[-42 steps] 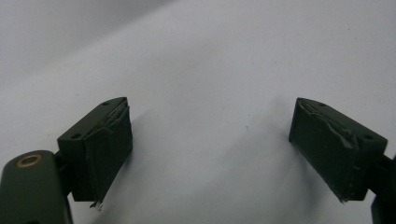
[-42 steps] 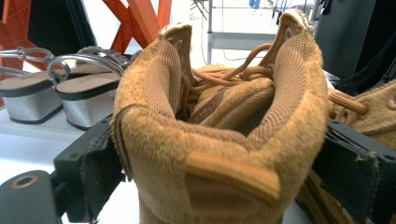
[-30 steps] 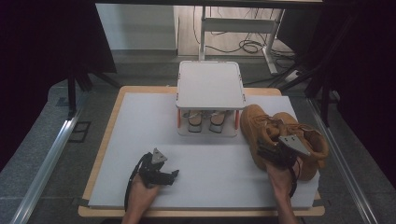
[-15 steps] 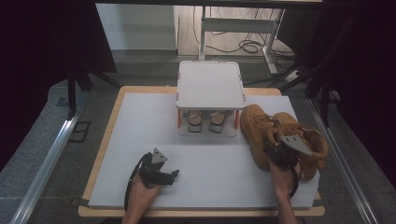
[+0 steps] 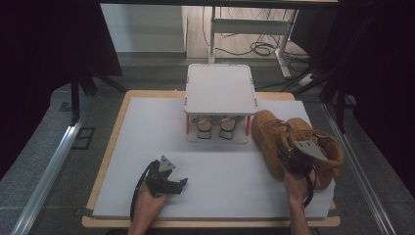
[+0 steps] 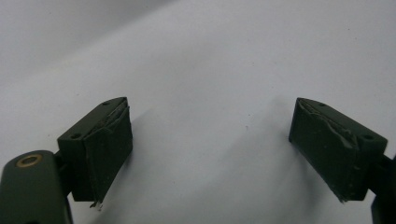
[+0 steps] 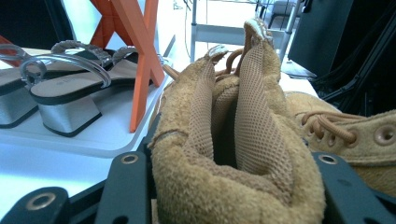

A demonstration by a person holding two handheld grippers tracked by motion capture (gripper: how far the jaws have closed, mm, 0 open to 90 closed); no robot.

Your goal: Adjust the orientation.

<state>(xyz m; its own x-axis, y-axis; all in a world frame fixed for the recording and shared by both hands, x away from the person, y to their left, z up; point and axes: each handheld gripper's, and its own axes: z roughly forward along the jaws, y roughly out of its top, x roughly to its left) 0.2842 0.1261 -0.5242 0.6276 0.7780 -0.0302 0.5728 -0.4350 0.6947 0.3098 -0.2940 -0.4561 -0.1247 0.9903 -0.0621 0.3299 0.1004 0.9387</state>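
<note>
Two tan suede boots stand at the right of the white table mat (image 5: 147,147). My right gripper (image 5: 289,157) sits at the heel collar of the left boot (image 5: 266,131). Its jaws have just been closing, and they now pinch the padded collar (image 7: 233,140) from both sides, folding its mesh lining inward. The second boot (image 5: 329,147) (image 7: 359,135) stands just right of it. My left gripper (image 5: 180,185) rests low on the mat near the front edge. In the left gripper view its jaws (image 6: 210,144) stand wide apart over bare white surface.
A small white shoe rack (image 5: 221,88) with orange legs (image 7: 140,60) stands at the back middle of the mat. A pair of silver block-heel sandals (image 5: 214,126) (image 7: 65,88) sits on its lower shelf, just left of the boots. Dark floor surrounds the table.
The right gripper's jaws have closed in on the left boot's collar. Both hands stayed where they were, and the left gripper looks unchanged.
</note>
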